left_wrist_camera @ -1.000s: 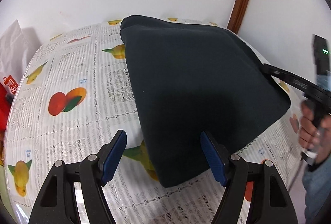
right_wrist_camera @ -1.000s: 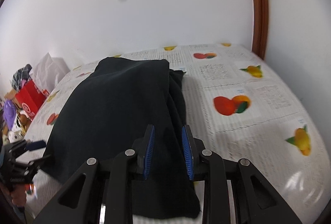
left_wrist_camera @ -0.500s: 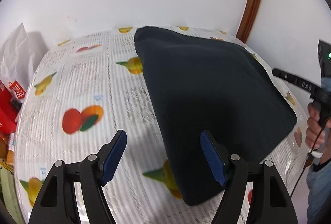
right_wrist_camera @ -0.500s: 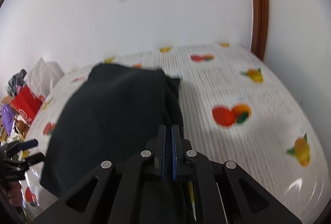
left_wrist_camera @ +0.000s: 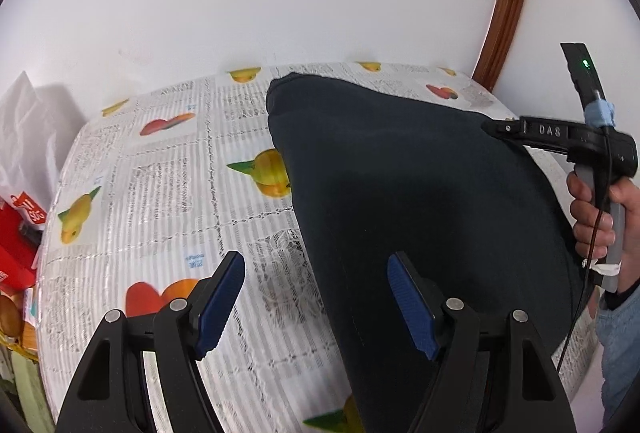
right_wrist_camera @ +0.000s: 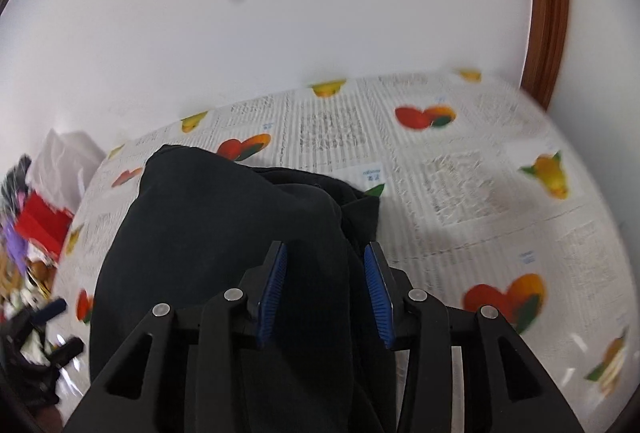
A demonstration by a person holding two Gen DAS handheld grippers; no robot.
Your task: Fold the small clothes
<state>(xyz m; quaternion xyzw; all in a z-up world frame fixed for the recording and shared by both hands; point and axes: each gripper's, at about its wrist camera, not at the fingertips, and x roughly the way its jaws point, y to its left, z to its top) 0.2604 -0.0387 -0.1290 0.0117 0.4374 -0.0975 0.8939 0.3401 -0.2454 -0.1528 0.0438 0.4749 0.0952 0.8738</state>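
Left gripper (left_wrist_camera: 316,303) spread wide, empty, right gripper (right_wrist_camera: 326,291) just opening – pads part-spread over dark folded garment (right_wrist_camera: 224,233), gripping nothing

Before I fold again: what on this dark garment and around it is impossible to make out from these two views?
- dark garment, near edge: cut off by the frame bottom and the left gripper in the left wrist view.
- Same edge, right wrist view: hidden behind the right gripper.
- Garment type: folds hide it.
- Clutter left of the table: blurred, right wrist view.
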